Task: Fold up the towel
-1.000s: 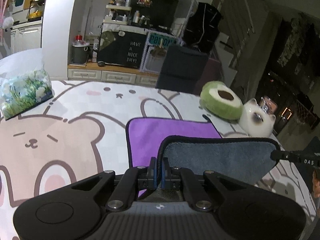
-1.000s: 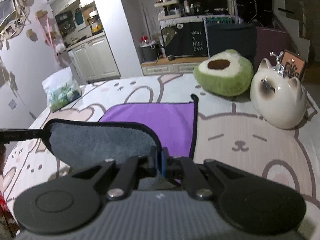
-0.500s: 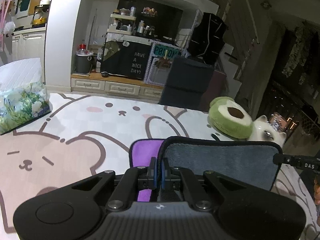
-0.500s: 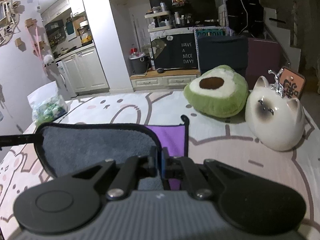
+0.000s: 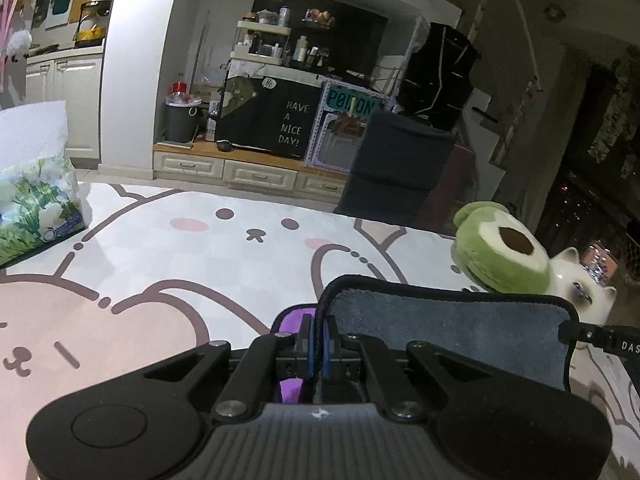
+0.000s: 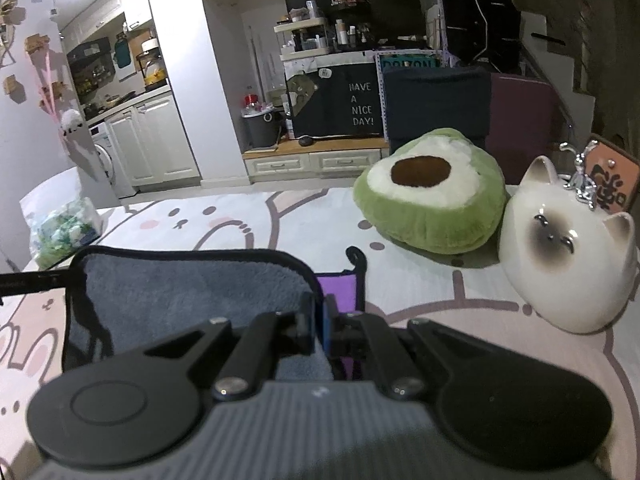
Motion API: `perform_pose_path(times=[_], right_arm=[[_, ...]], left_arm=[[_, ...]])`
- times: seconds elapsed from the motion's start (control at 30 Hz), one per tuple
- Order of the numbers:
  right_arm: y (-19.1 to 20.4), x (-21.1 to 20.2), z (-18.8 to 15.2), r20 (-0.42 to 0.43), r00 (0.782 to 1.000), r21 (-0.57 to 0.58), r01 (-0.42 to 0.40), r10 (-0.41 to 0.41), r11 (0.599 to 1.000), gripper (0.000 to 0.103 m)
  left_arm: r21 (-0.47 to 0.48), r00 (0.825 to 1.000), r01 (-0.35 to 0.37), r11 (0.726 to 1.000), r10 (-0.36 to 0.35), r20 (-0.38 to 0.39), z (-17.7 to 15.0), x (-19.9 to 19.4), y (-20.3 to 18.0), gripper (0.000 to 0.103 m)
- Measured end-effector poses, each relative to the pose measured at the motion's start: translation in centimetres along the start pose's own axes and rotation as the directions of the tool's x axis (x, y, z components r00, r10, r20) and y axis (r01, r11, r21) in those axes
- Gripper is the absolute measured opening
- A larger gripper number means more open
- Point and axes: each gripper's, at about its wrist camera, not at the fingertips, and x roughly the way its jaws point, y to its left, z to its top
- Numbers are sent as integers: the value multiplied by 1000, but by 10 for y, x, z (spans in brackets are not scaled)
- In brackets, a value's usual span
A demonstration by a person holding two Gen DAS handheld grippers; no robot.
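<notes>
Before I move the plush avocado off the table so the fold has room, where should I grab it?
Grip the plush avocado by its green rim, across the soft edge facing the towel, coming from the near side. It lies tilted with its face toward the cameras, and the ceramic cat crowds its right side. Both hand-held grippers are busy clamping towel corners.

an avocado plush [image 6: 434, 190] sits on the bunny-print desk [image 5: 240, 256], touching a white cat figure [image 6: 568, 256]. a tissue pack [image 5: 30, 196] lies at the far left edge.
</notes>
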Motion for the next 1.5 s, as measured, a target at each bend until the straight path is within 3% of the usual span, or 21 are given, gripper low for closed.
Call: perform_pose_path(times=[0.5,1.0,1.07,1.1,1.13,1.17,1.2,1.27,1.33,1.5], right_arm=[[2,62,10,-41,998,1,44,-44,999,4],[-8,89,10,-70,996,43,59,-56,997,9],[-11,92,9,-72,996,64,52,-48,997,13],[-12,93,9,-71,996,74,56,-51,996,27],[-13,93,9,-73,996,81,60,-54,995,37],[-14,93,9,-76,996,85,57,-51,995,54],[-15,93,9,-77,996,89,52,-45,995,60],[-17,92,10,-86,996,100,41,-32,994,66],[-19,90,12,-92,996,114,31,-20,993,74],[-19,85,13,-120,993,121,19,-5,992,97]], left_arm=[[-56,999,-41,998,40,-19,9,51,12,4],[-44,995,-79,996,76,-72,4,75,11,5],[-43,991,-100,994,96,-88,3,77,11,13],[-38,989,-111,993,107,-103,3,78,11,18],[-35,987,-116,993,111,-117,4,79,11,31],[-33,985,-117,993,112,-129,4,80,11,44],[-32,984,-111,993,105,-144,3,80,11,49],[-30,981,-108,994,101,-166,3,79,11,67],[-29,979,-110,993,104,-174,4,76,10,79],[-23,976,-119,993,113,-187,9,68,7,96]])
